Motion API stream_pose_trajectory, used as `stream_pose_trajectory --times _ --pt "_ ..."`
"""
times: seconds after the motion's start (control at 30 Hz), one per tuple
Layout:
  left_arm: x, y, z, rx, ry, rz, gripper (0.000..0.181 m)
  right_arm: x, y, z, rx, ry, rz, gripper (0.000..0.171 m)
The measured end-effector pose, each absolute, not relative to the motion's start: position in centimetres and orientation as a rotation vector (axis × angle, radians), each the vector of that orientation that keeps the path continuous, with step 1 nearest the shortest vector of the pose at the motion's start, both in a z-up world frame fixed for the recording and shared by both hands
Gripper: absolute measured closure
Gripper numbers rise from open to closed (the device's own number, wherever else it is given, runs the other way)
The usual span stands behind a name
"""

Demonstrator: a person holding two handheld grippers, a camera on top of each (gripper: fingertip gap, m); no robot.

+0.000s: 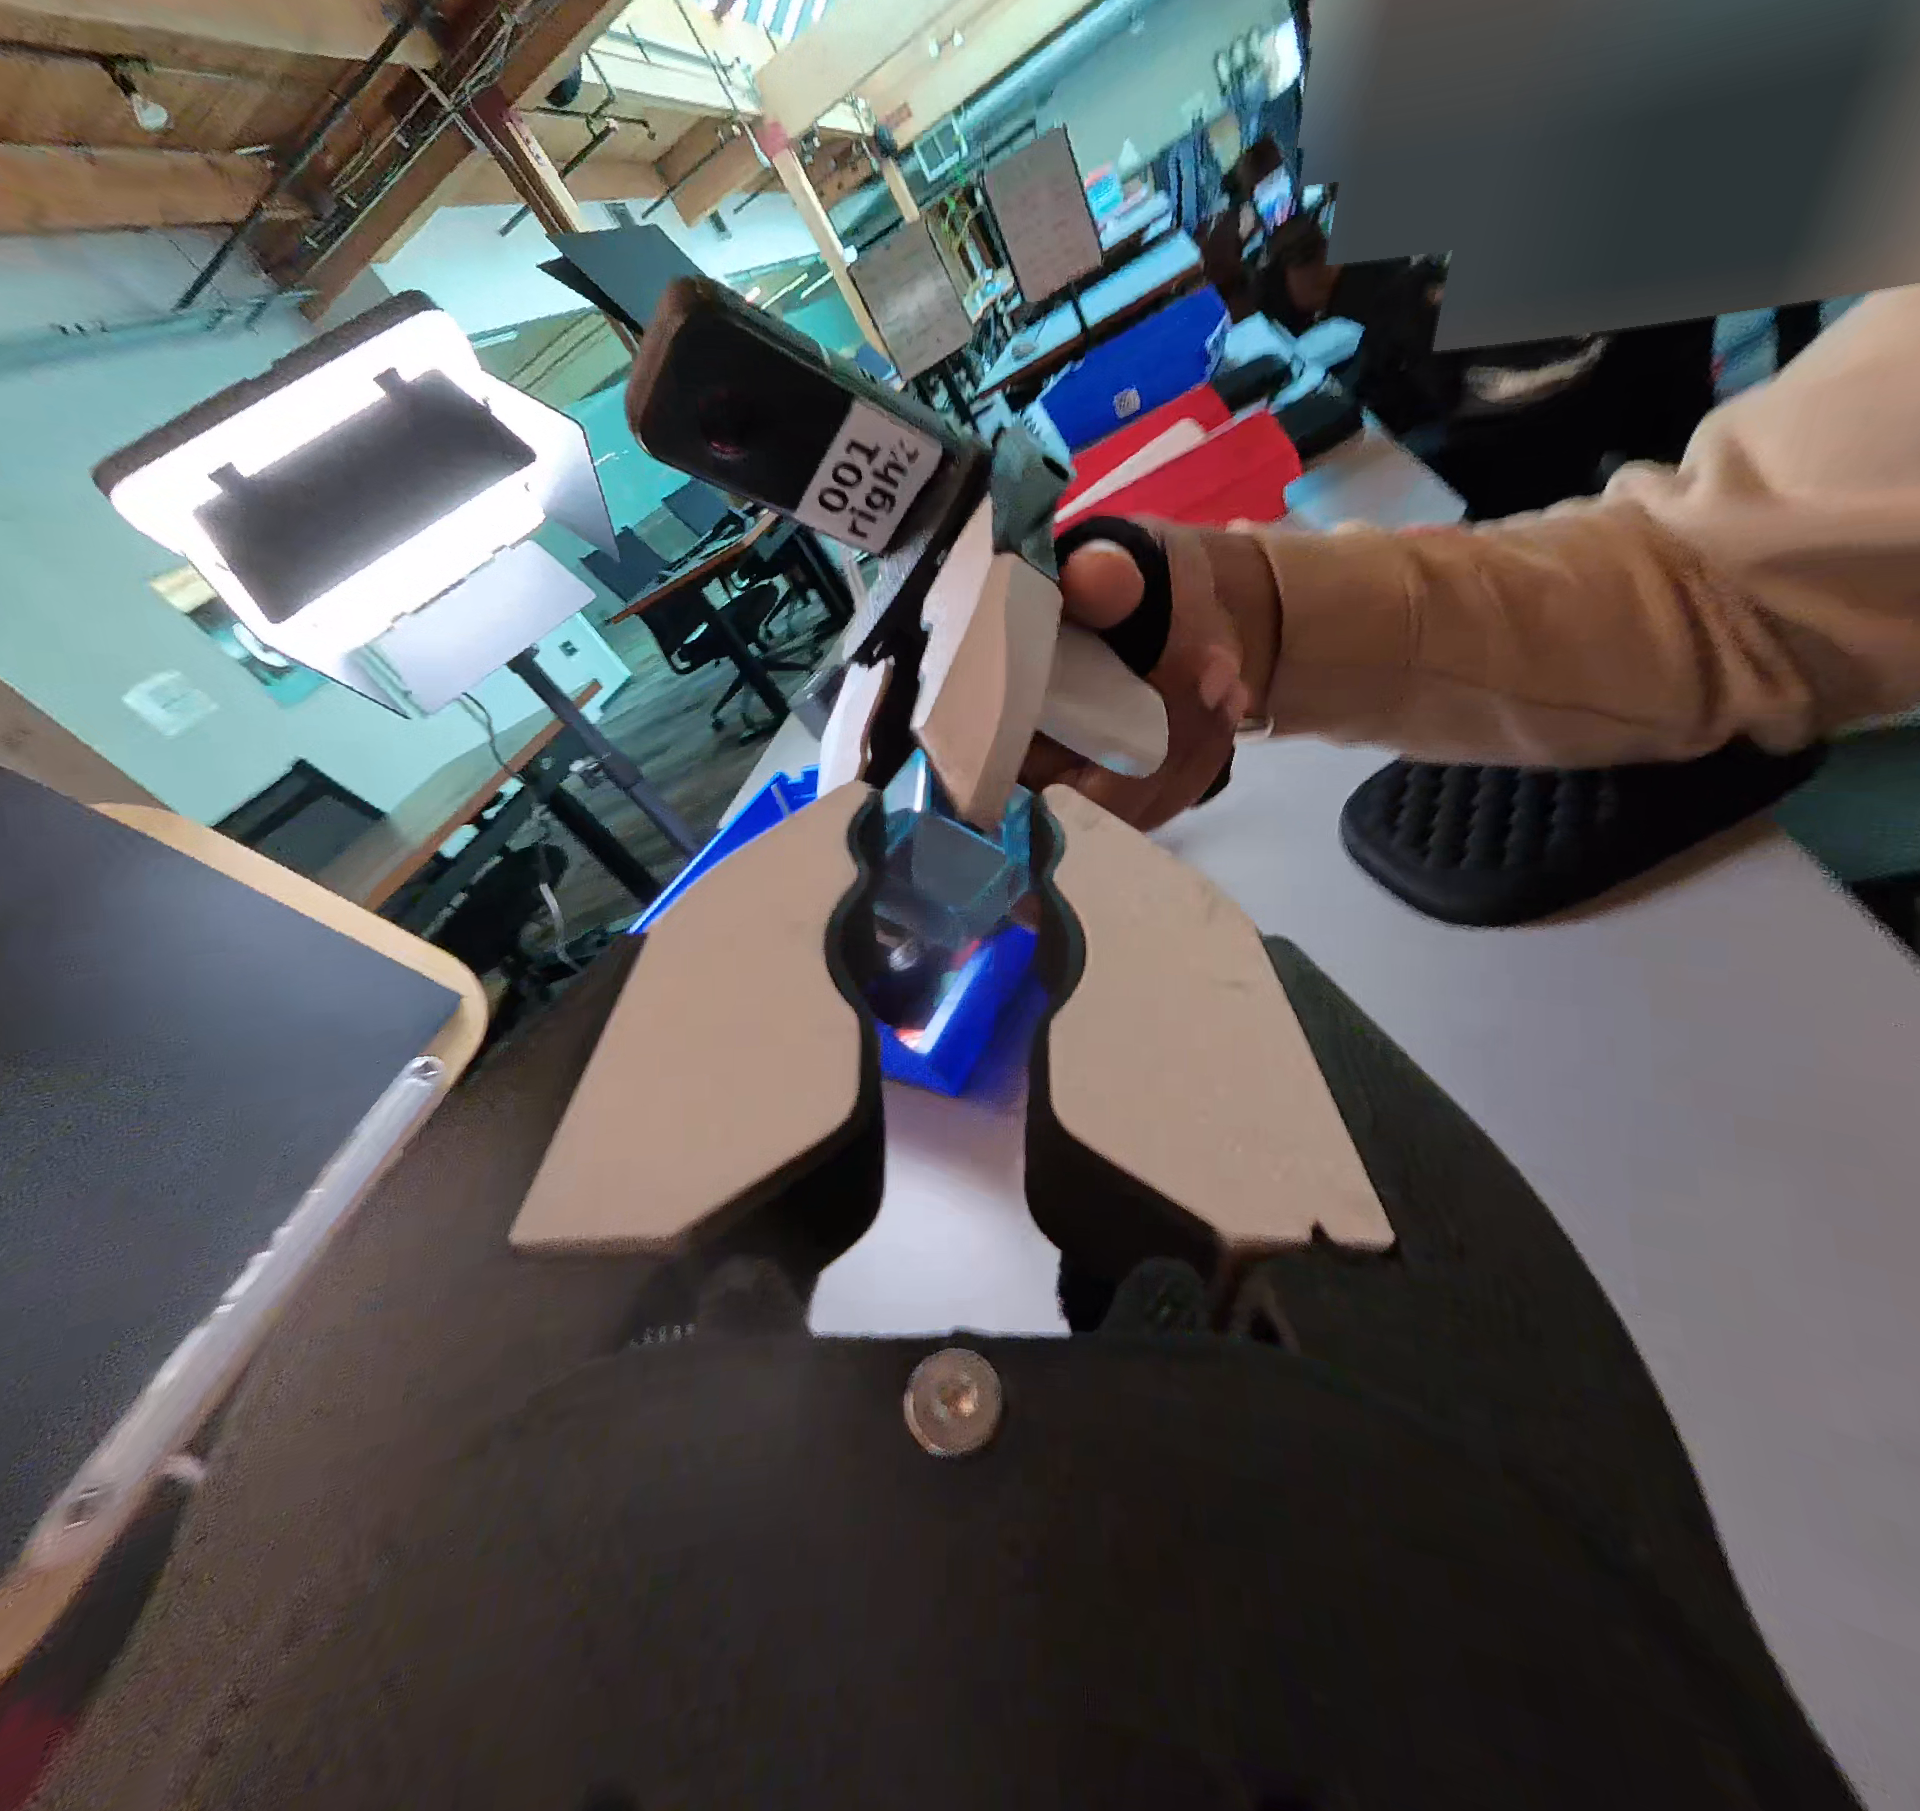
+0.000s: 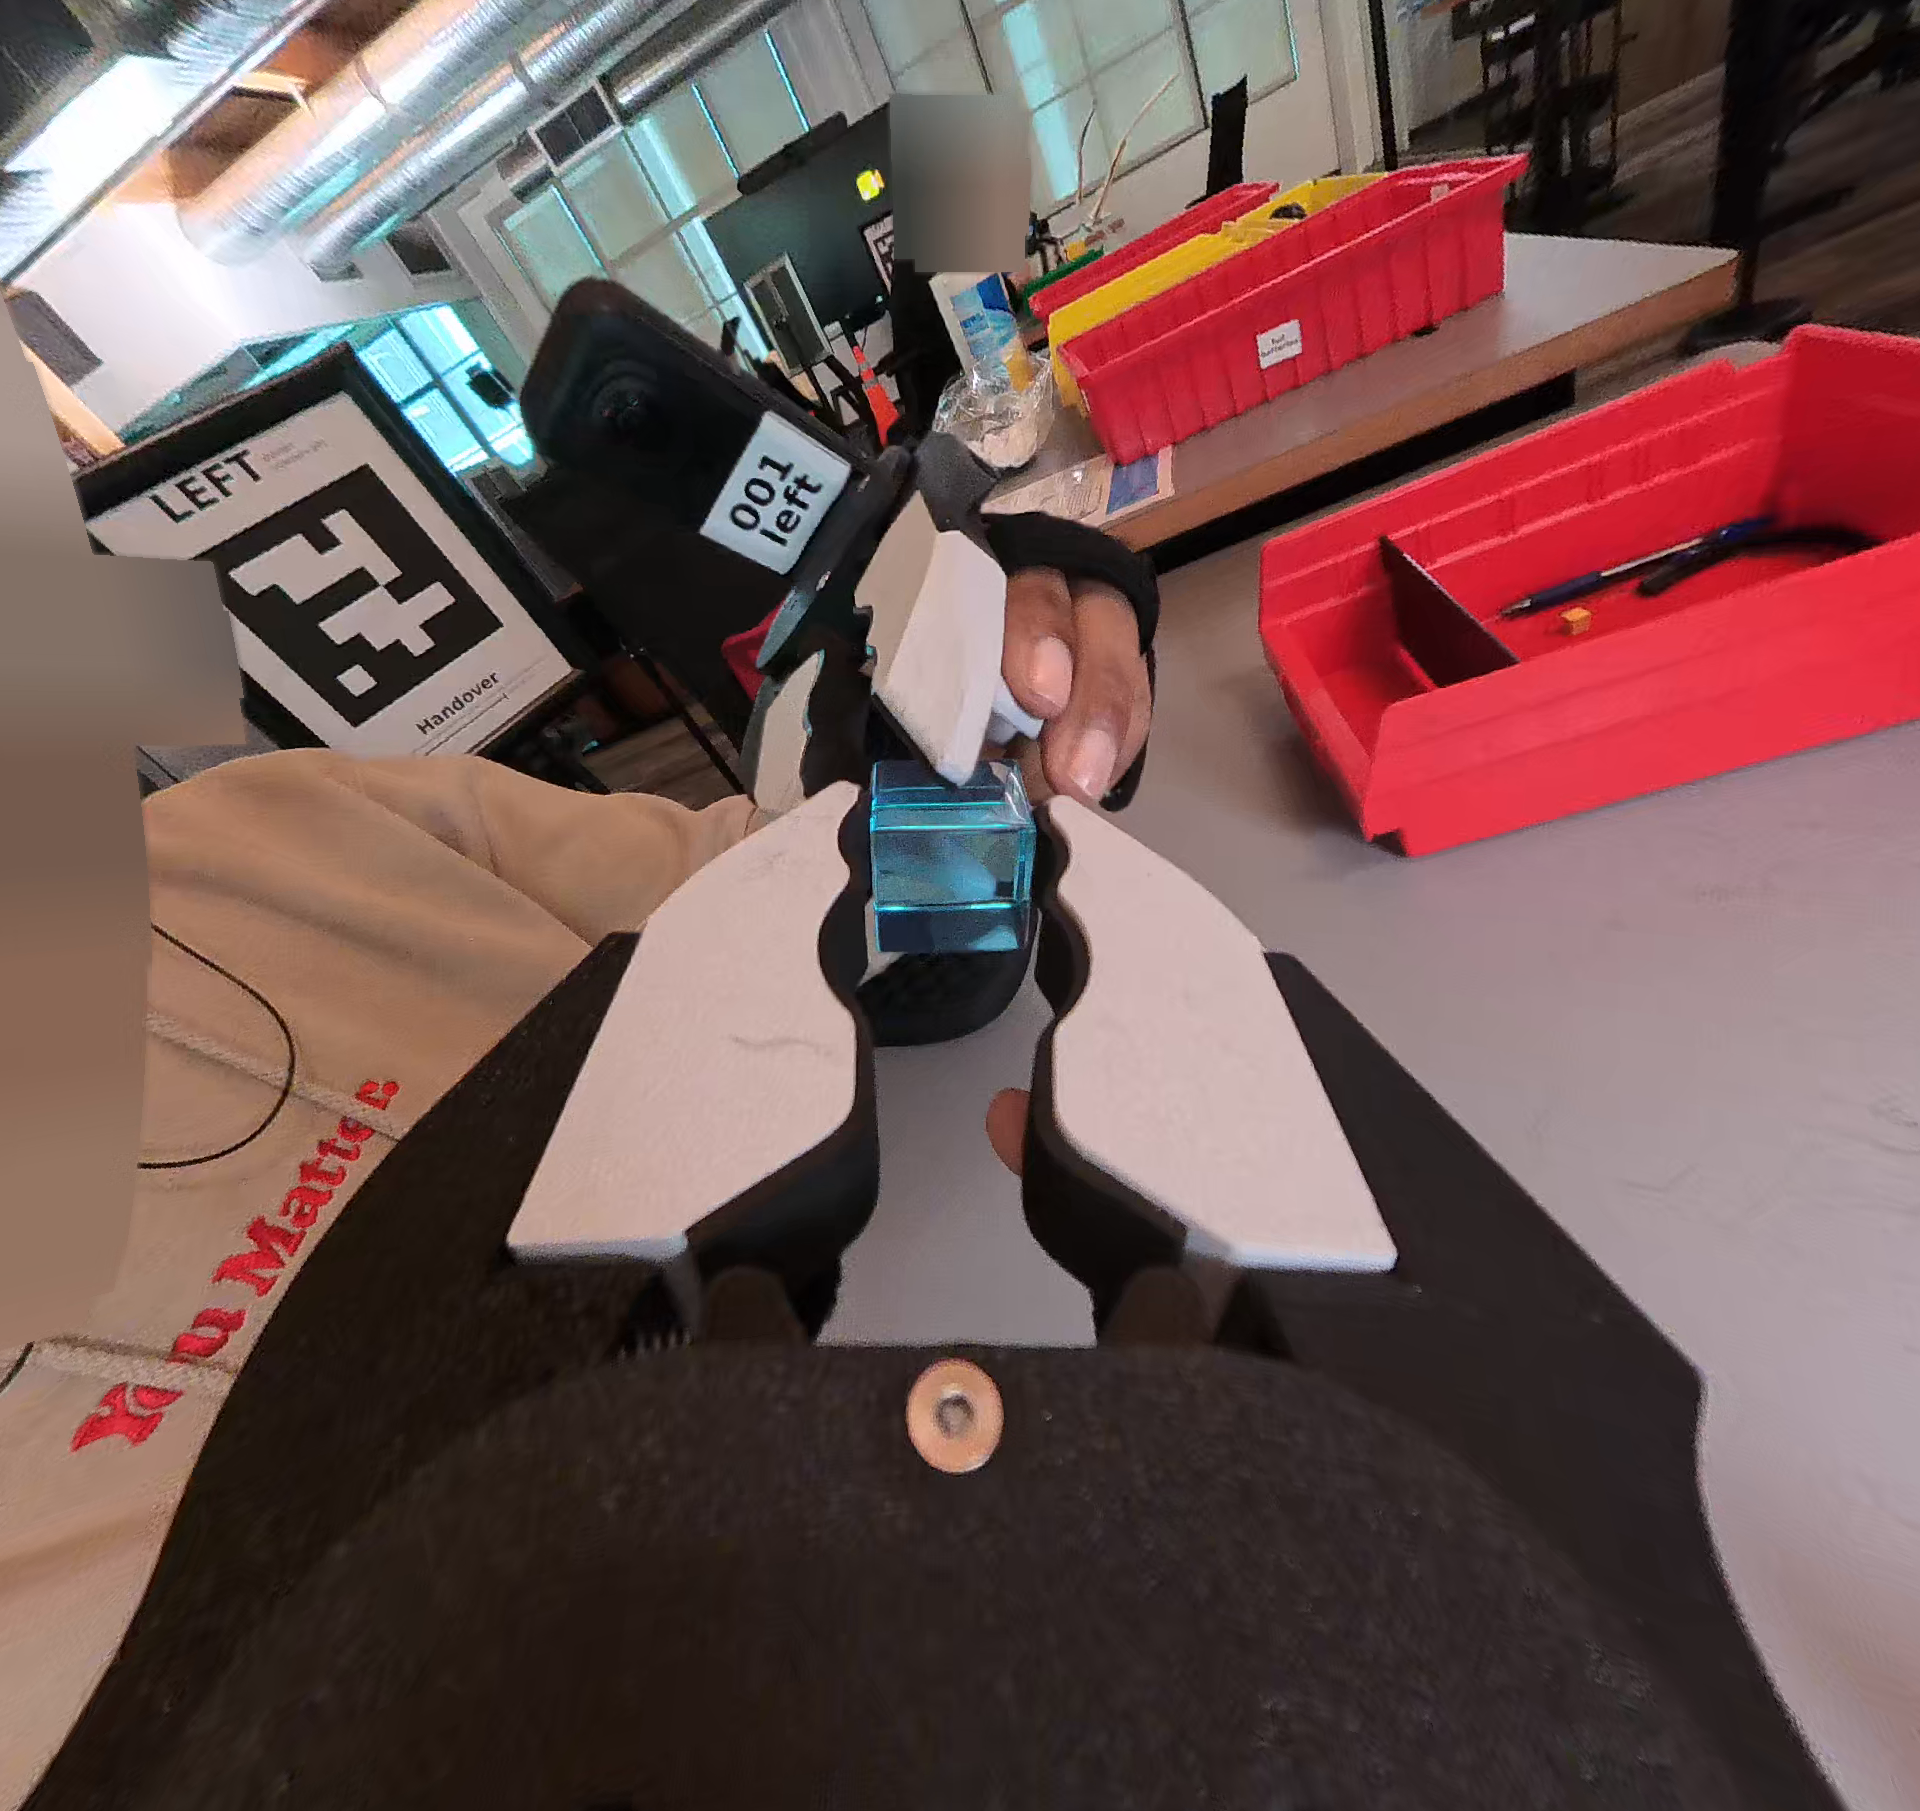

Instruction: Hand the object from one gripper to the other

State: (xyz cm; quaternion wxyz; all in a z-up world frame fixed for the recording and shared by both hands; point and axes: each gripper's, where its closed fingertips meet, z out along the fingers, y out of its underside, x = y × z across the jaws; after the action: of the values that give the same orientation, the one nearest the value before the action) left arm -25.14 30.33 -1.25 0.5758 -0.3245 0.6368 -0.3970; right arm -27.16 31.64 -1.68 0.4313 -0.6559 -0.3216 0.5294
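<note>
A clear blue cube [image 1: 951,873] hangs in the air above the grey table [image 1: 1558,1138], with both grippers on it. In the left wrist view my left gripper [image 1: 951,857] has its fingertips closed against the cube's two sides. The right gripper [image 1: 925,785] comes in from above, its fingers on the cube's far end. In the right wrist view my right gripper [image 2: 951,826] clamps the cube [image 2: 951,868] between its tips. The left gripper [image 2: 868,774] reaches down from above, one white finger [image 2: 935,681] on the cube's top edge.
A small blue bin [image 1: 935,1044] sits on the table below the cube, and a black padded rest [image 1: 1538,826] lies to its right. A red divided bin [image 2: 1558,722] holding pens is to the right, with more red and yellow bins [image 2: 1299,307] behind. A marker sign [image 2: 343,598] stands at left. The grippers are tip to tip, or close to it.
</note>
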Motion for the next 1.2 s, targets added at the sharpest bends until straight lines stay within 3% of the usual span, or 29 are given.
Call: stream_pose_trajectory --times 0.13,0.37,0.47,0.6,0.77,0.93,1.0,1.2 --pt "-24.8 30.4 -2.2 -0.746 1.548 -0.781 0.136 -26.9 32.1 -1.9 -1.682 -0.762 1.268 0.143" --pt "-24.0 32.3 -2.1 -0.756 1.476 -0.461 0.149 -27.0 32.4 -1.6 -1.674 -0.705 1.321 0.143" --pt "-24.1 33.2 -0.2 -0.880 1.314 -0.629 0.150 -26.1 32.9 0.5 -1.516 -0.675 1.230 0.139" --pt "-24.7 35.2 1.4 -1.097 1.020 -1.124 0.151 -24.2 32.8 2.8 -1.225 -0.772 0.739 0.134" --pt "-24.6 35.3 2.1 -1.187 0.705 -1.598 0.151 -24.5 33.9 1.7 -0.985 -0.932 -0.089 0.126" --pt "-23.0 32.9 1.5 -1.187 0.592 -1.856 0.151 -25.2 34.1 1.6 -0.867 -0.929 -0.392 0.127" --pt "-22.8 32.1 1.5 -1.161 0.605 -1.892 0.152 -25.2 33.5 1.7 -0.830 -0.958 -0.396 0.143" --pt "-23.6 30.5 1.5 -0.915 1.069 -1.592 0.140 -24.2 31.9 1.1 -1.115 -1.079 0.174 0.143"
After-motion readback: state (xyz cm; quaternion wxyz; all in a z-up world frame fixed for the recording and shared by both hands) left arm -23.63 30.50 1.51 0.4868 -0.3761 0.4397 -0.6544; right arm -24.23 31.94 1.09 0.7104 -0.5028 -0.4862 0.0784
